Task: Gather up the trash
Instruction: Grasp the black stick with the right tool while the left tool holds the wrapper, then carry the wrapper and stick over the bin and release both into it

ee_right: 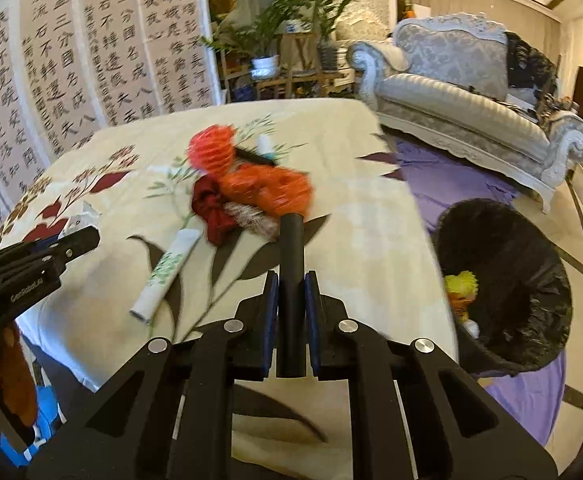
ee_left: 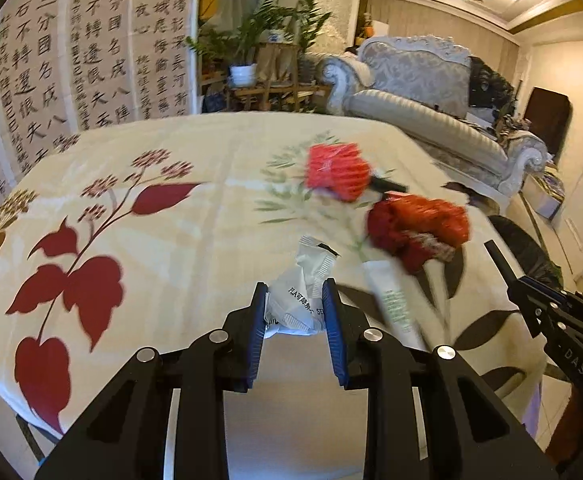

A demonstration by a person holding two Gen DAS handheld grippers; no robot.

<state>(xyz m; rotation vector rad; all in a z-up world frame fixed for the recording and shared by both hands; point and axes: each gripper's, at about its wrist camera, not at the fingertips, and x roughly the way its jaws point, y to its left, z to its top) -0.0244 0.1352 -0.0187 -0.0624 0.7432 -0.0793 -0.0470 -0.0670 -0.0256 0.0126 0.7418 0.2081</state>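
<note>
My left gripper (ee_left: 294,296) is shut on a crumpled white wrapper (ee_left: 301,296) with printed text, just above the floral tablecloth (ee_left: 171,288). My right gripper (ee_right: 291,284) is shut on a black tube (ee_right: 291,280) and holds it over the table. On the cloth lie an orange-red mesh wrapper (ee_left: 337,172), a red and orange crumpled bundle (ee_left: 415,226), and a white tube with green print (ee_left: 393,302). They also show in the right wrist view: mesh wrapper (ee_right: 211,150), bundle (ee_right: 267,190), white tube (ee_right: 167,270). A bin with a black liner (ee_right: 531,280) stands right of the table, trash inside.
A grey sofa (ee_left: 431,96) stands behind the table on the right. Potted plants (ee_left: 251,40) and calligraphy panels (ee_left: 71,60) line the far wall. A purple cloth (ee_right: 443,176) lies beyond the table's right edge. My right gripper shows at the right of the left wrist view (ee_left: 503,264).
</note>
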